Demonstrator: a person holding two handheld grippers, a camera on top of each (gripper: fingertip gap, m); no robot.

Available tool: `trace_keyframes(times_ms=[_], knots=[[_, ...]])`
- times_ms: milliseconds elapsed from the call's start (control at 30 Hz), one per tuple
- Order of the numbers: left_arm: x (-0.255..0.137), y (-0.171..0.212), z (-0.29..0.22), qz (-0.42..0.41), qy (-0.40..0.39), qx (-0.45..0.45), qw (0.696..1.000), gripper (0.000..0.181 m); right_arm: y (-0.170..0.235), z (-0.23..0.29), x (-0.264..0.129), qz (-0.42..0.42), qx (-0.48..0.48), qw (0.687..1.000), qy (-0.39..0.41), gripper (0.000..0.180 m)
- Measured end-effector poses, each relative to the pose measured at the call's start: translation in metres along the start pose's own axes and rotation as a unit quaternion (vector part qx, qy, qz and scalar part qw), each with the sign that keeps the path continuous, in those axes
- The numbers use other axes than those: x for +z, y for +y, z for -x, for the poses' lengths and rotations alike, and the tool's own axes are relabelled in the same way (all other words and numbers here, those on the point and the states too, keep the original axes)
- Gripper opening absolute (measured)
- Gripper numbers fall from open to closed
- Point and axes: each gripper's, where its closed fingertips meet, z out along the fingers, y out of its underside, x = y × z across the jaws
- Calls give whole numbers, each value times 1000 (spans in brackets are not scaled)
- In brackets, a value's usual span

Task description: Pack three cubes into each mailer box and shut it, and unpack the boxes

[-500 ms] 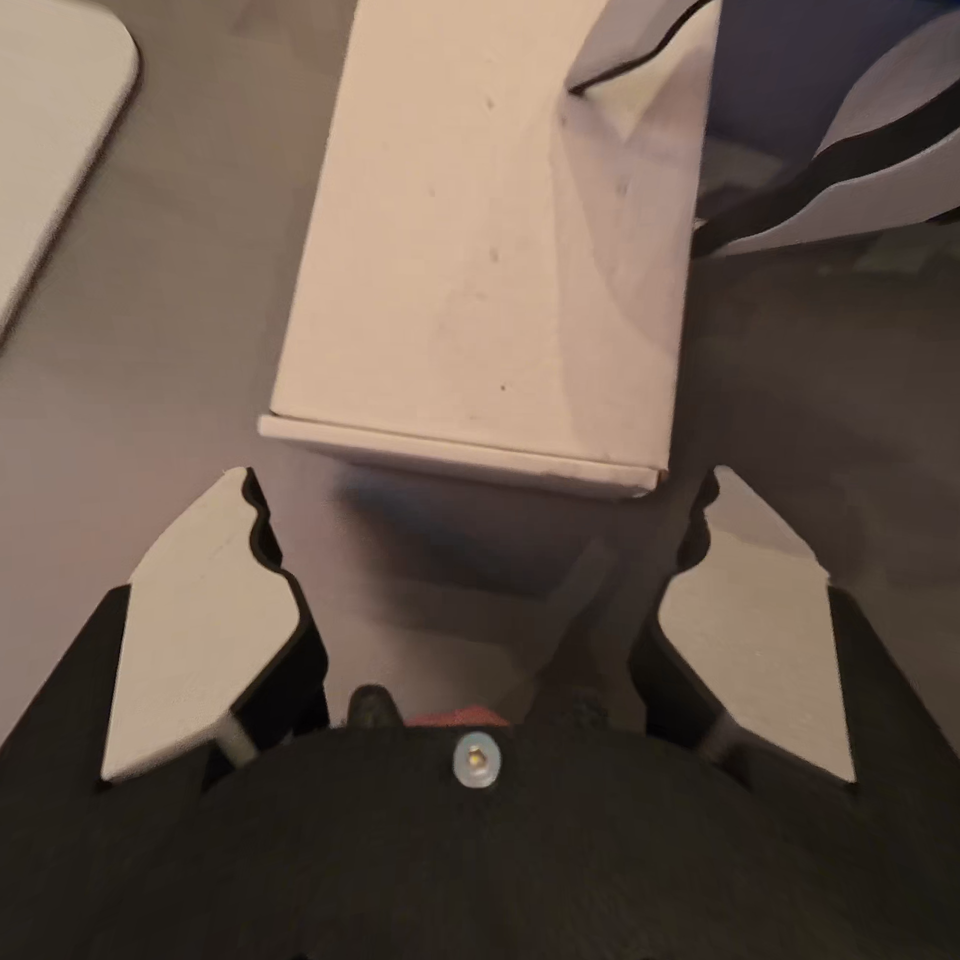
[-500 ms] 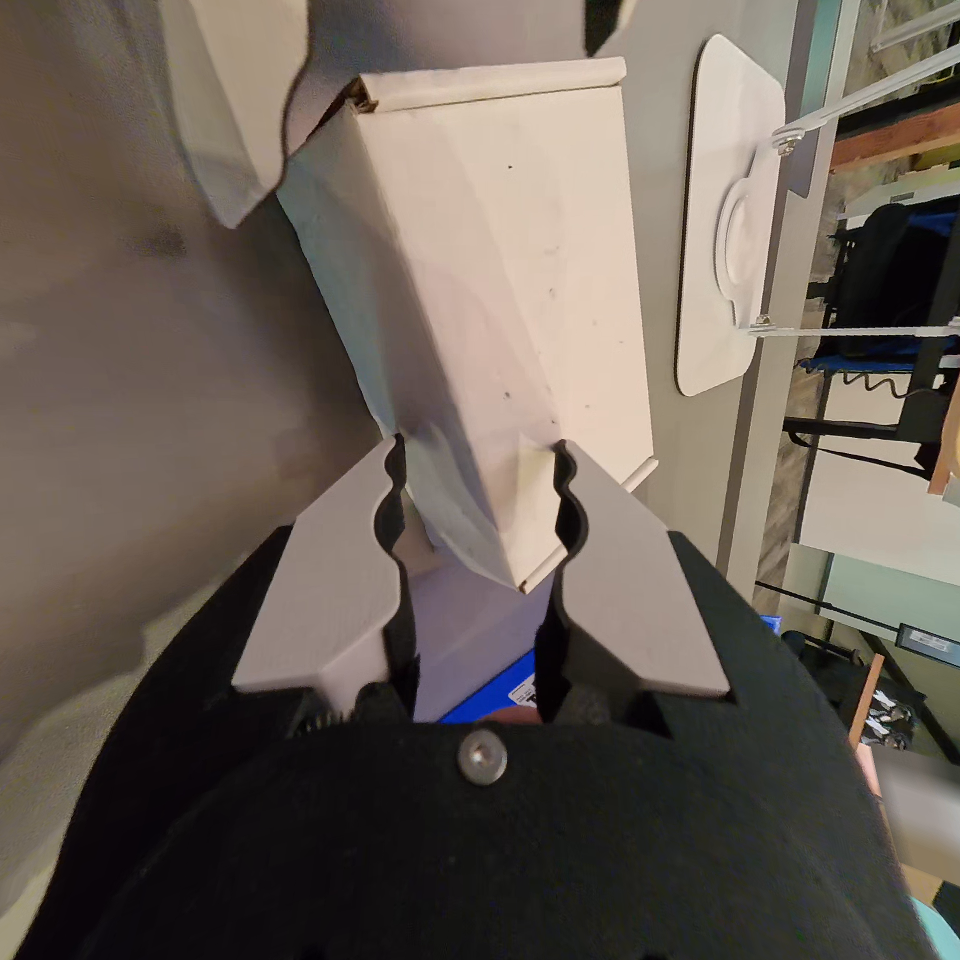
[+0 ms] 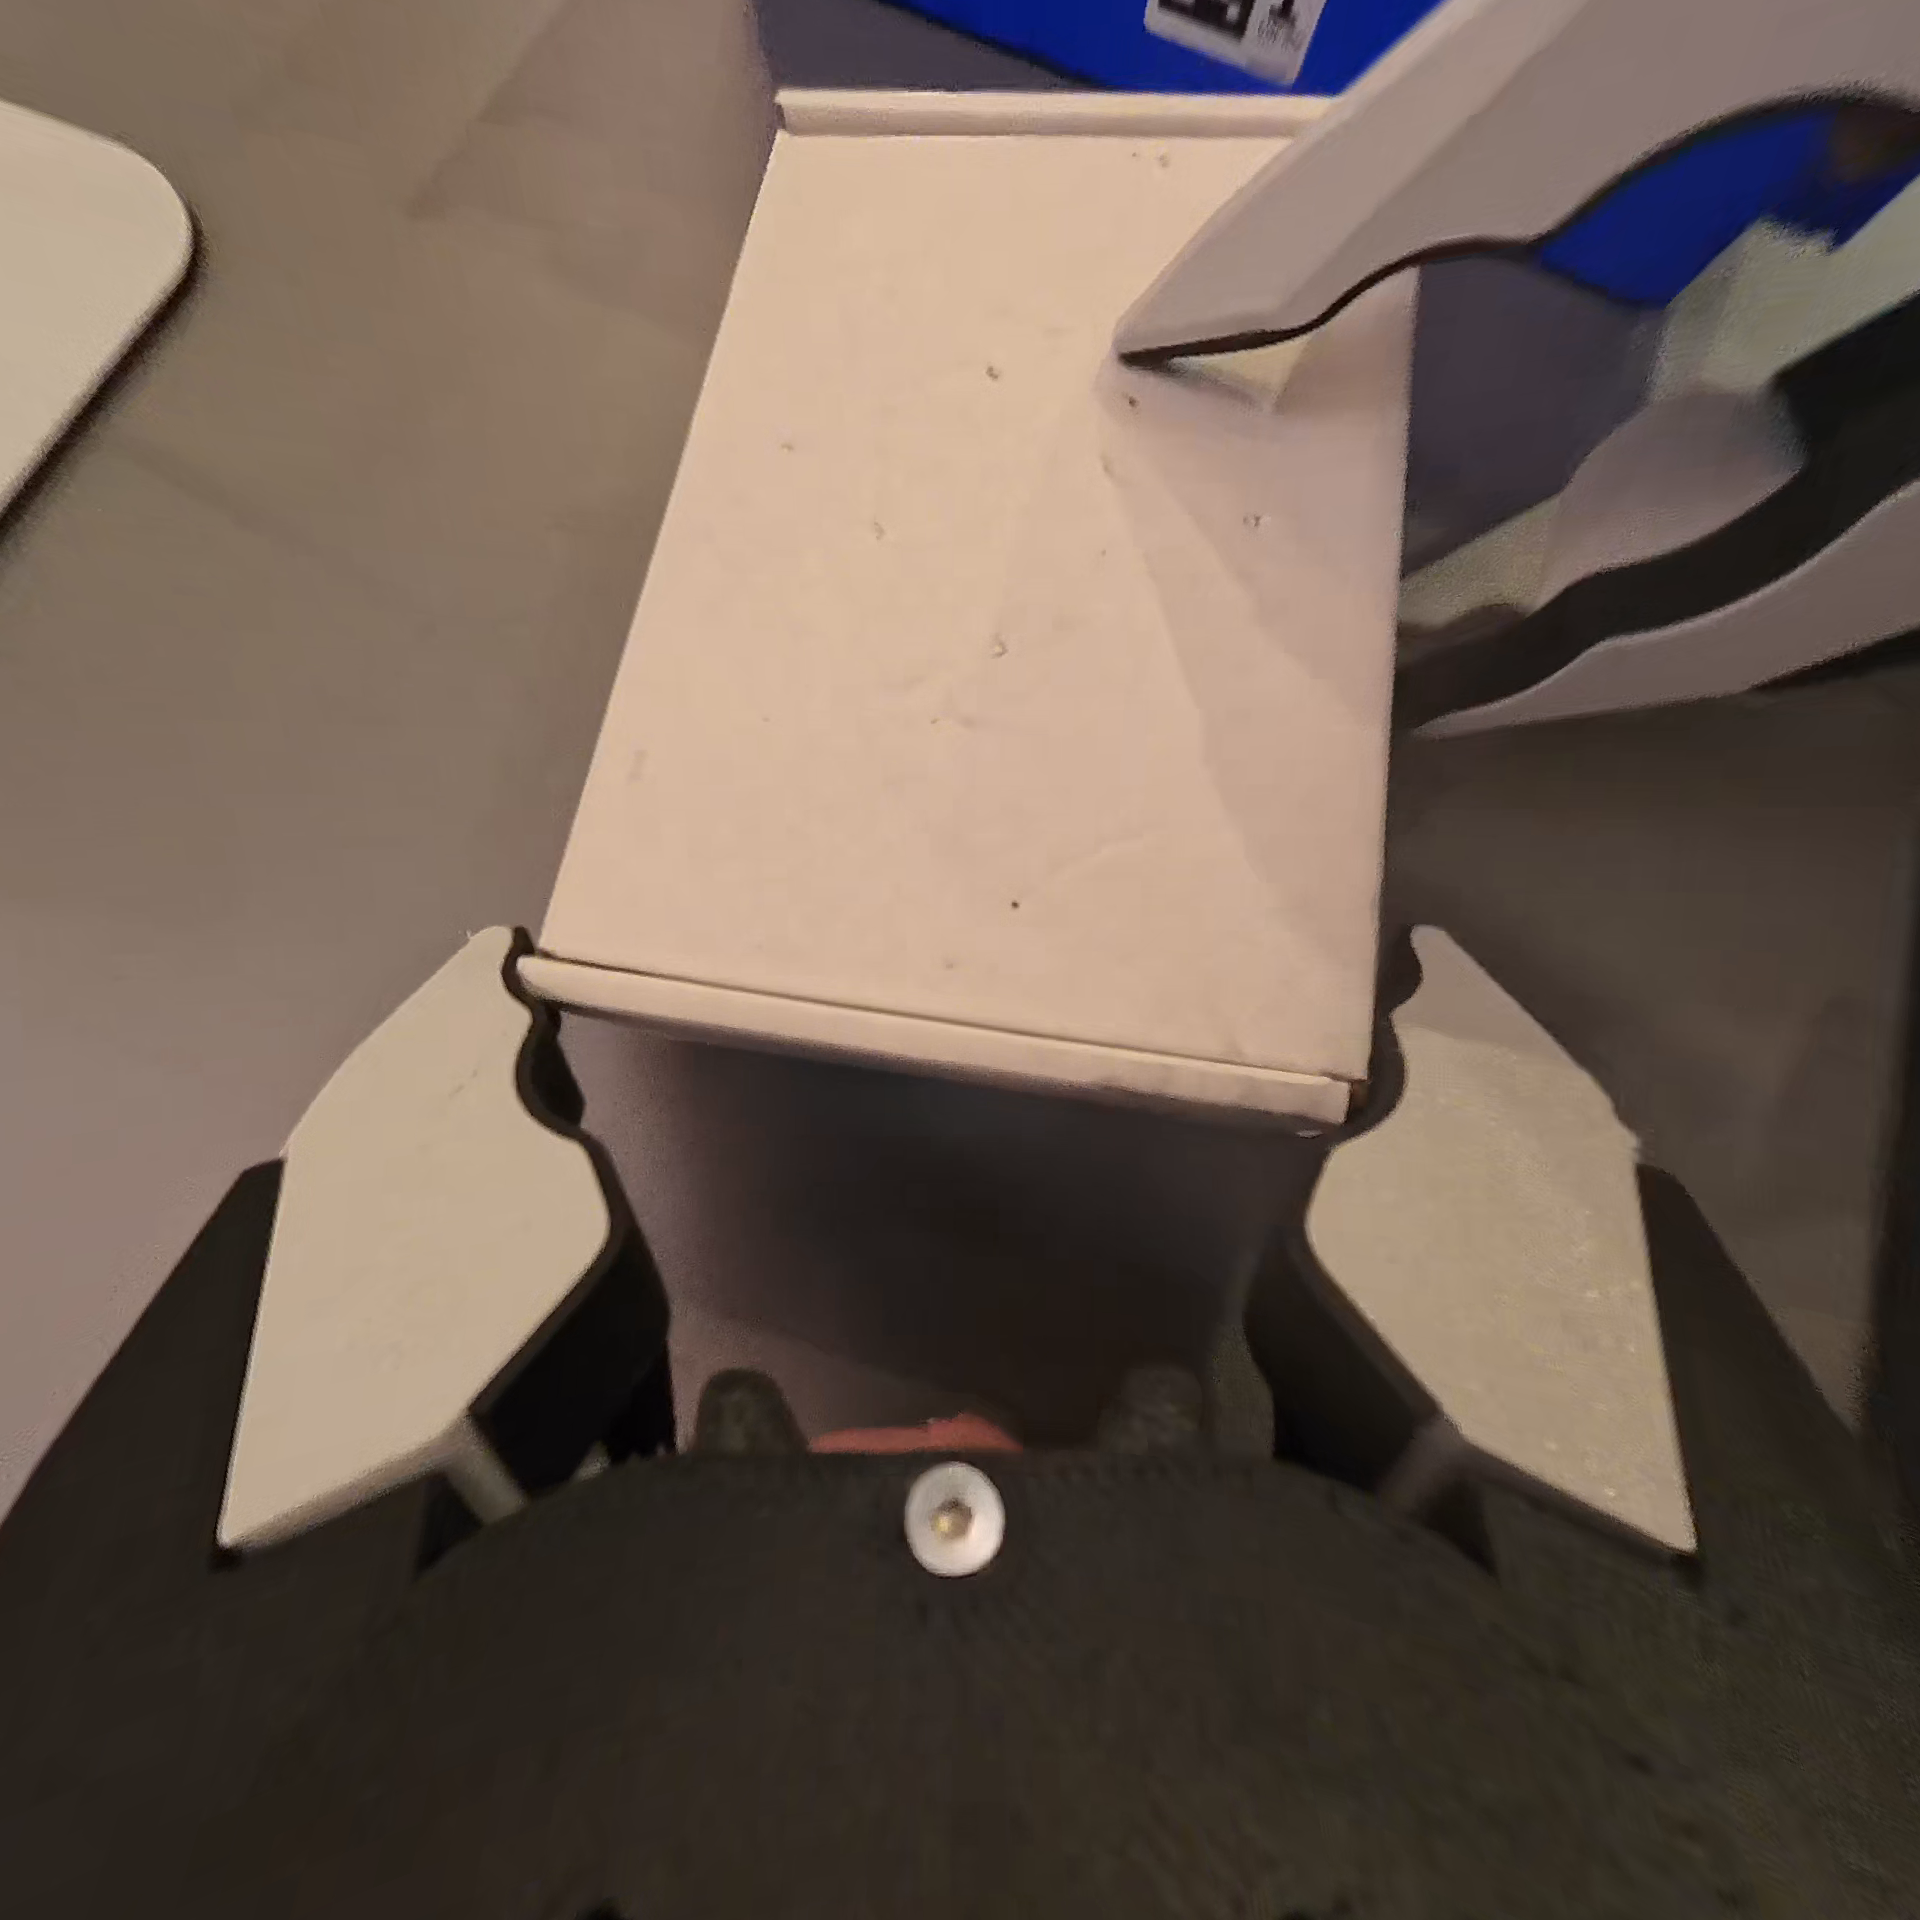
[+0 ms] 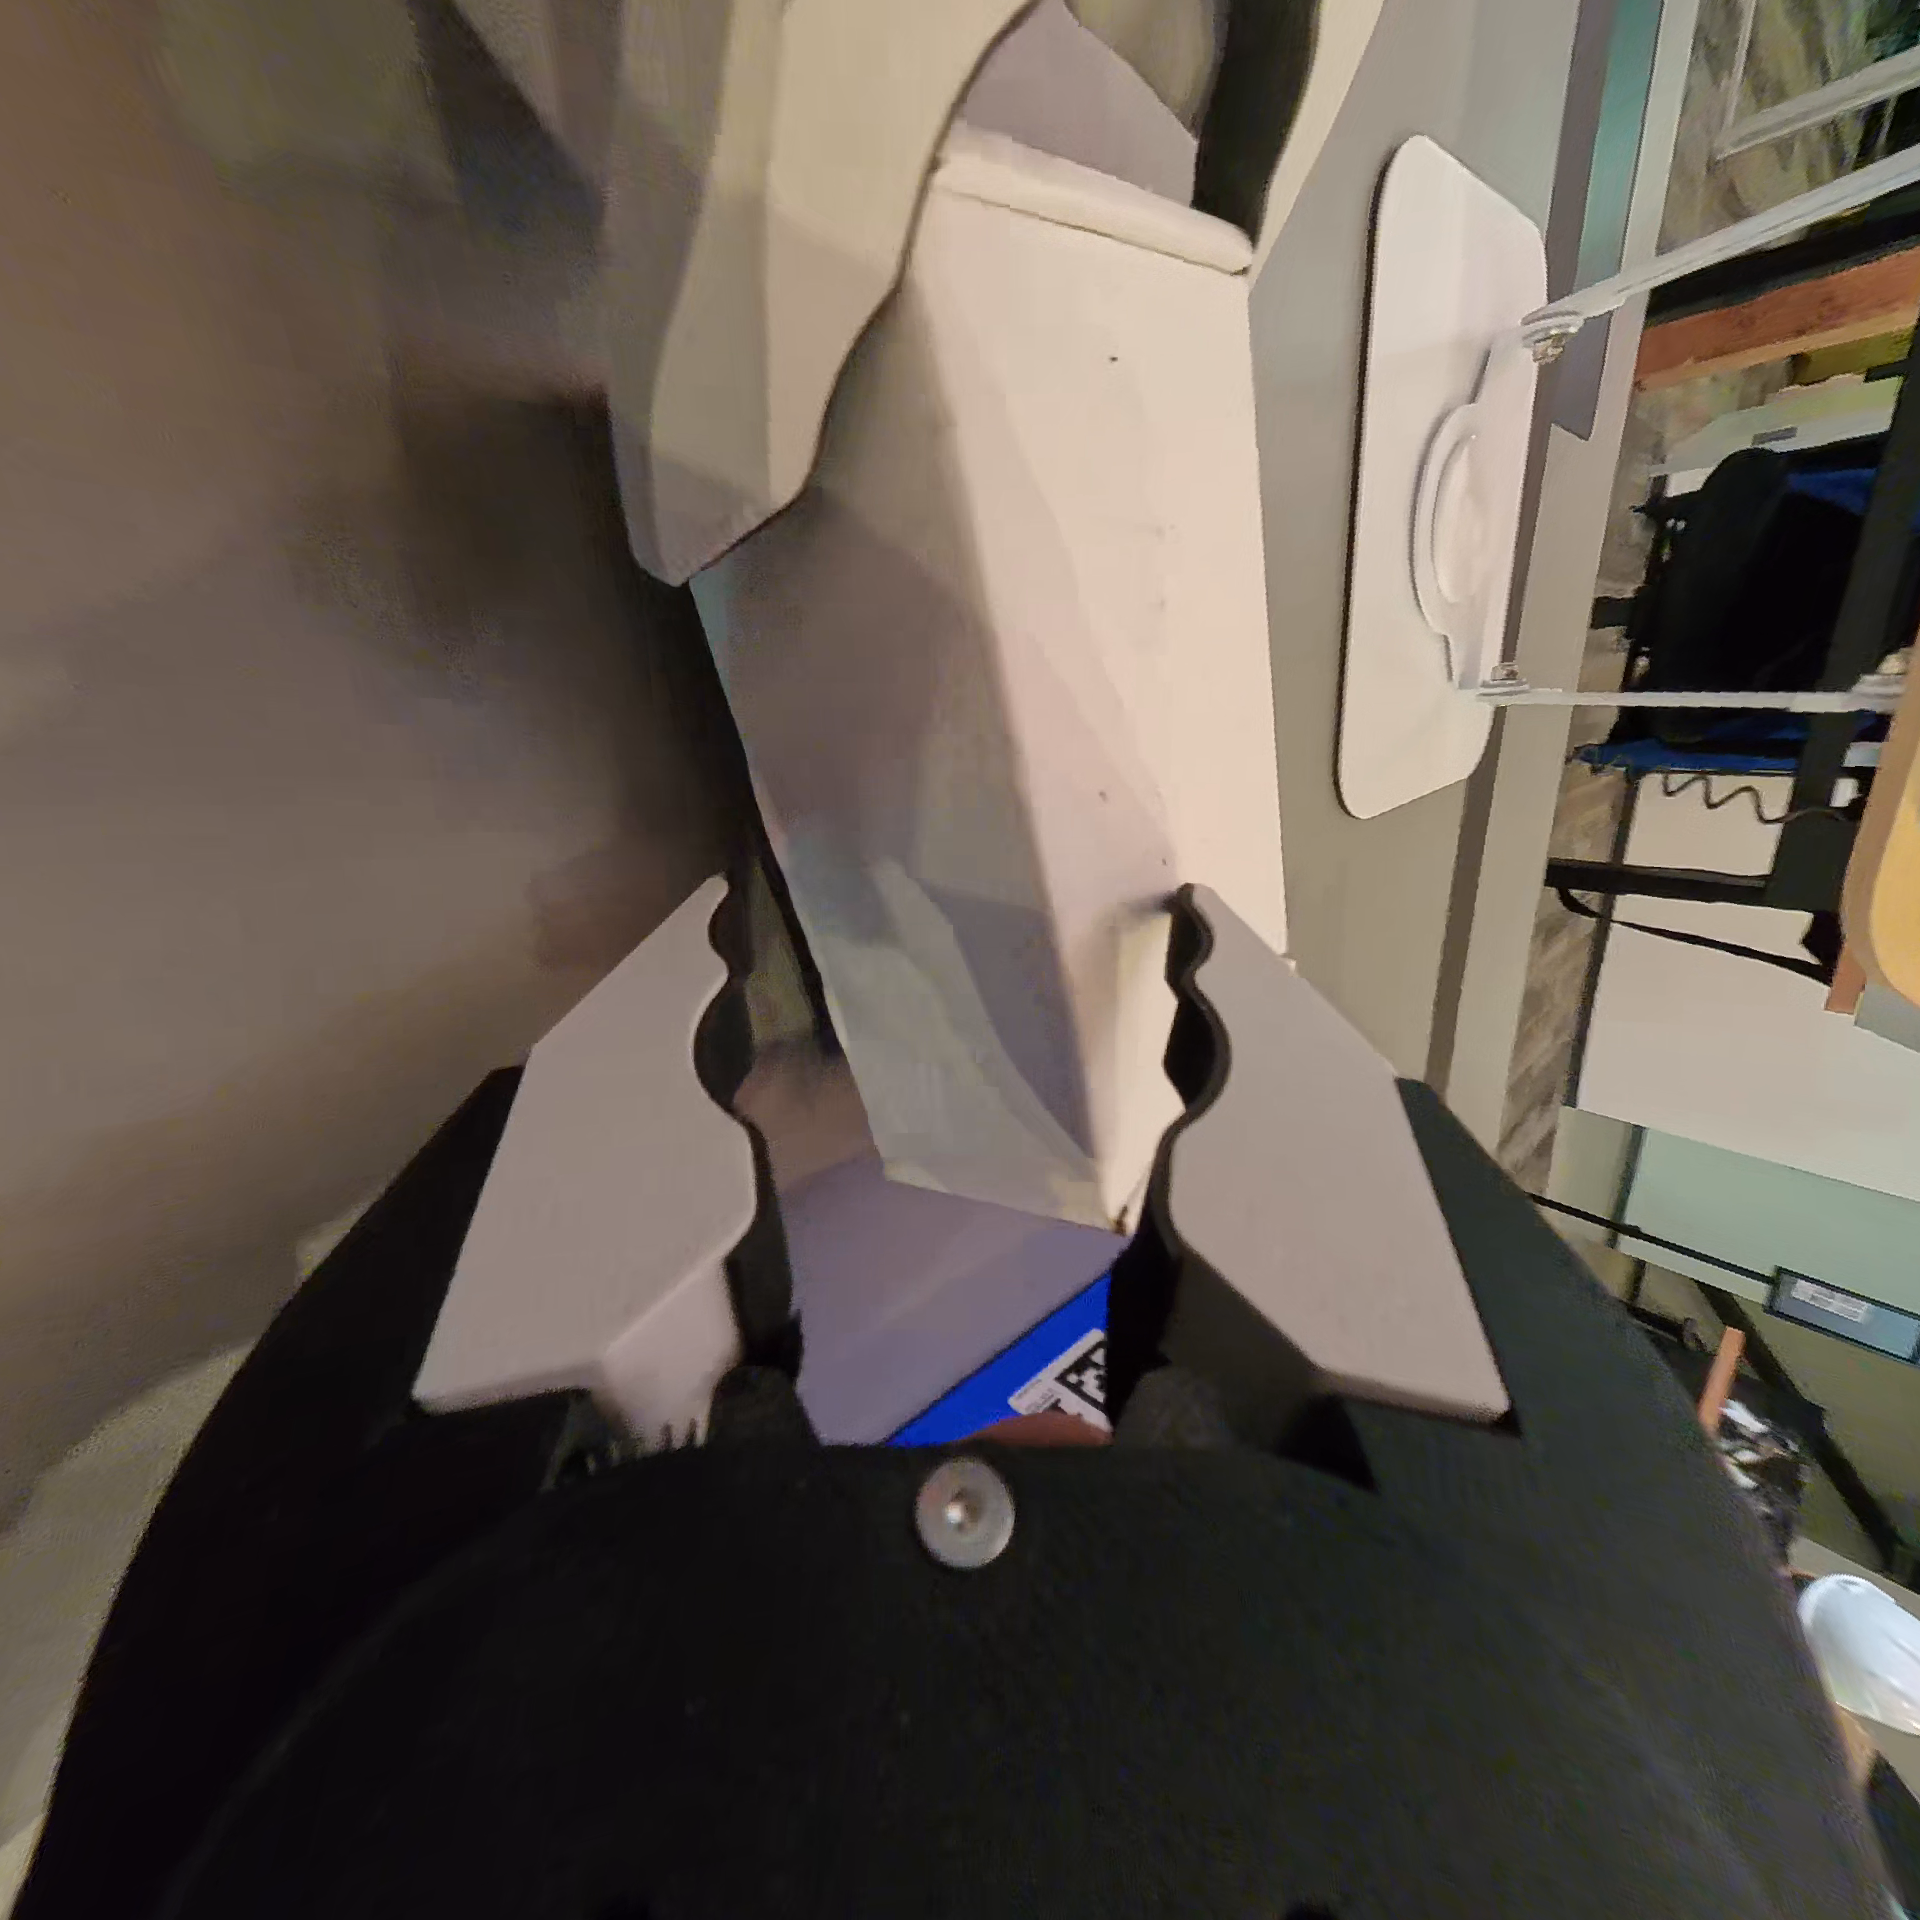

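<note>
Left wrist view first. Counted one mailer box [image 3: 987, 582], one blue cube [image 3: 987, 36], one white pad [image 3: 62, 312] and two grippers. Found the box lying flat on the grey table [image 3: 364, 623], white cardboard, lid down, a few dark specks and a crease or two across the top. Couldn't see inside, so no idea about contents. Had the left gripper [image 3: 954, 966] spread wide across the box's near end, both tips pressed against its corners, so gripping it by its width. Saw the right gripper [image 3: 1475, 468] coming in at the top right, one finger [image 3: 1403, 208] laid over the far right part of the lid. Spotted the cube just past the box's far edge, with a printed tag on it. Noticed the pad off to the left, well apart from the box.

Right wrist view next. Same single box [image 4: 1101, 520] here, seen corner-on. Had the right gripper [image 4: 951, 904] straddling that corner with fingers parted: one tip denting the lid, the other just clear of the shaded side, so not clamped. Caught the blue cube [image 4: 997, 1382] low between the fingers, outside the box. Saw a left-gripper finger [image 4: 748, 343] against the far end, and the one pad [image 4: 1444, 468] beyond.
</note>
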Motion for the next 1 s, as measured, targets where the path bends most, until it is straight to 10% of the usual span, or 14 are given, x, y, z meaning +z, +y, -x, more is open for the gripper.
trace_keyframes(times_ms=[1000], knots=[[-14,6,-18,44,114,-36,992,139,-3,-10,-14,-13,-16,997,-79,68]])
